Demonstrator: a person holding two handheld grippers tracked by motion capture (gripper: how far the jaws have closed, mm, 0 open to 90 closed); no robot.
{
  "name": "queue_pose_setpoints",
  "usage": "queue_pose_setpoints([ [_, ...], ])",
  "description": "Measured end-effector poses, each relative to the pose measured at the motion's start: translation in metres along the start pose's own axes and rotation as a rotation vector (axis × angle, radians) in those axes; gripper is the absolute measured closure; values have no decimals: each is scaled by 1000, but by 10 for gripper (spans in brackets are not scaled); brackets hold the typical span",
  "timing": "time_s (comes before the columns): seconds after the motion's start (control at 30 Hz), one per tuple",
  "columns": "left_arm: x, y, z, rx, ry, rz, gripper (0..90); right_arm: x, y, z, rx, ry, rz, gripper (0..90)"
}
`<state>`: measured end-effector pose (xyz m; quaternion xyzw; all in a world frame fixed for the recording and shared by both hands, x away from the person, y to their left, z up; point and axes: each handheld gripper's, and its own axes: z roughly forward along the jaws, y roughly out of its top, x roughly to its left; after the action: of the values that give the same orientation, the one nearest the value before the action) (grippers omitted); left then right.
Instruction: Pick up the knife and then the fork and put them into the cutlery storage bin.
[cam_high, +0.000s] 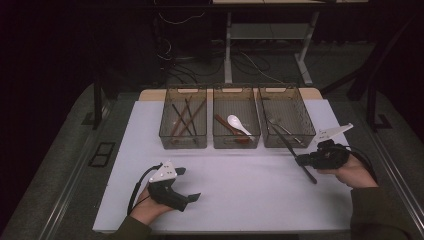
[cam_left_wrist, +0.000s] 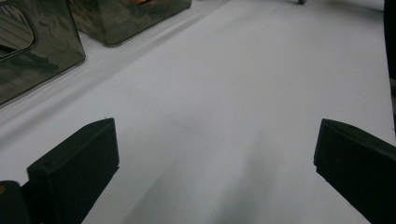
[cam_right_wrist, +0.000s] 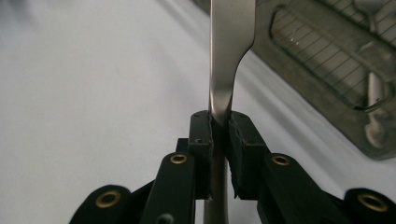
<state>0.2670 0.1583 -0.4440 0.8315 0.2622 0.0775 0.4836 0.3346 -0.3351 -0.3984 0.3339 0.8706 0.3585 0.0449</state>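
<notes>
My right gripper (cam_high: 300, 160) hovers at the right of the white mat (cam_high: 240, 195), just in front of the right bin (cam_high: 306, 140). It is shut on a long metal utensil (cam_high: 284, 141) that slants up toward that bin. In the right gripper view the pads (cam_right_wrist: 205, 135) pinch the utensil's flat steel handle (cam_right_wrist: 232, 37), which widens beyond the right gripper (cam_right_wrist: 221, 123). My left gripper (cam_high: 189, 184) rests low at the front left of the mat, open, nothing between its fingers. The left gripper (cam_left_wrist: 215, 149) stands wide over bare mat.
Three smoky plastic bins line the back of the mat. The left bin (cam_high: 183, 140) holds several chopsticks, the middle bin (cam_high: 236, 142) a white spoon (cam_high: 238, 124) and a brown stick. Metal cutlery (cam_right_wrist: 373, 93) lies in the right bin (cam_right_wrist: 327, 60).
</notes>
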Motion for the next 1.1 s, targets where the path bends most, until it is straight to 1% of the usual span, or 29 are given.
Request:
queue_pose_setpoints([
  [0.07,0,0,0,-1,0,2,0,-2,-1,-1,-31,1,13,796],
  [0.2,0,0,0,-1,0,1,0,-3,-3,-1,-75,-6,34,796],
  [0.33,0,0,0,-1,0,2,0,-3,-2,-1,-115,-14,41,796],
  [0.5,0,0,0,-3,1,1,0,-2,-1,-3,-168,-32,68,797],
  [0.53,0,0,0,-3,1,2,0,-3,0,-3,-178,-37,65,797],
  [0.57,0,0,0,-3,1,2,0,-3,0,-4,-188,-44,75,797],
  [0.73,0,0,0,-1,0,2,0,-5,2,-10,-240,-81,76,797],
  [0.8,1,0,0,-1,1,2,0,-5,4,-13,-261,-92,87,797],
  [0.9,0,0,0,-1,2,4,0,-7,9,-17,-295,-109,87,797],
  [1.1,0,0,-1,-4,5,2,0,-8,20,-24,-329,-155,97,796],
])
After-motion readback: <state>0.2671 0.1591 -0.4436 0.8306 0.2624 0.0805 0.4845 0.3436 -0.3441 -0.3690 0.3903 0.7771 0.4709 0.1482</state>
